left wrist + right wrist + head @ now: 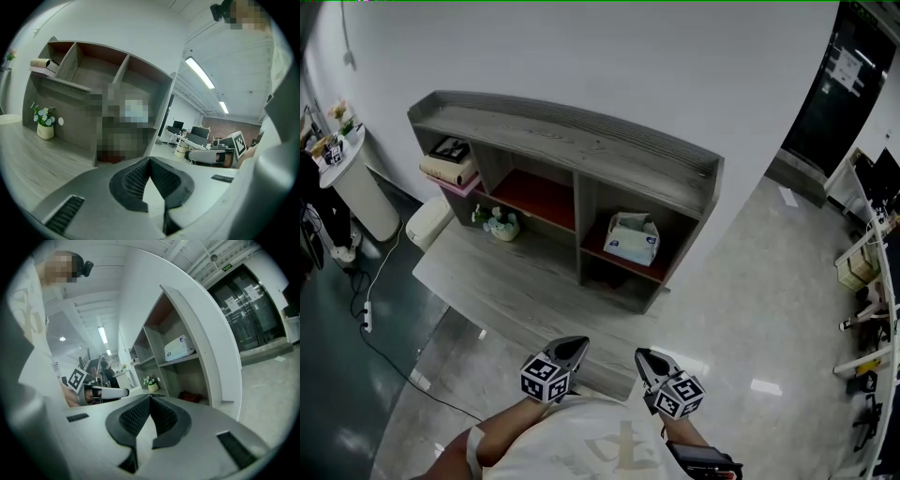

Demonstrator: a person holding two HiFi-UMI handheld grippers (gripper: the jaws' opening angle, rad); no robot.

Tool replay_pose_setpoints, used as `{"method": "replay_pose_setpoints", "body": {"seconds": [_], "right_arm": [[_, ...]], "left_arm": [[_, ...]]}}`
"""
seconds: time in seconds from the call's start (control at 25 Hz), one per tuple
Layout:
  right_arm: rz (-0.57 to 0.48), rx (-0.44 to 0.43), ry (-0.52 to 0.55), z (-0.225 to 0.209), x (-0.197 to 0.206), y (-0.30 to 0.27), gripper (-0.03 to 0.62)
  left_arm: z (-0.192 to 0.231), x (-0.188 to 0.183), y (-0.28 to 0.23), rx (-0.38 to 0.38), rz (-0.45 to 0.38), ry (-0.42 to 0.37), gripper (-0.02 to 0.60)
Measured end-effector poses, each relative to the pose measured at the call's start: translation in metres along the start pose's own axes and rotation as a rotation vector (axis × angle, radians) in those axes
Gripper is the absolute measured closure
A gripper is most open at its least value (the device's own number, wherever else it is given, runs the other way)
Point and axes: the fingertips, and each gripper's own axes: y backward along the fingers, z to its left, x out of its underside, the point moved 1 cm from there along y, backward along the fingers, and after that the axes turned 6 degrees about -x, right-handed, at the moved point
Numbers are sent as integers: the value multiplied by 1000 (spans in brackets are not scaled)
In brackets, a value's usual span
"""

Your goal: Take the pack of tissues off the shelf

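Observation:
The pack of tissues [631, 238] is white and blue and lies in the upper right compartment of a grey wooden shelf unit [581, 131]; it also shows in the right gripper view as a white pack [179, 348] on that shelf. My left gripper [572, 349] hangs near the desk's front edge, jaws shut with nothing between them [150, 161]. My right gripper [645, 359] is beside it, also shut and empty [150, 399]. Both are well short of the shelf.
The shelf stands on a grey desk [506, 281]. A small pot of flowers [500, 223] sits on the desk at the left, books [450, 167] lie in the upper left compartment. A white bin [427, 222] stands by the desk's left end.

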Motion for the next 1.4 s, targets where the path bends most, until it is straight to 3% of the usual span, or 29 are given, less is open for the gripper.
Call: {"method": "replay_pose_setpoints", "body": {"seconds": [0.96,1.32,1.4], "right_arm": [[-39,80,19,-24,-25,-44,589],[-51,92,31,-37,-37,-47,589],[-53,93,33,-40,-39,-47,589]], "left_arm": [[39,-55,-43,73,-67,-36,568],[51,-81,-60,31,-94,-65,566],[52,-88,-66,26,-99,-72,531]]}}
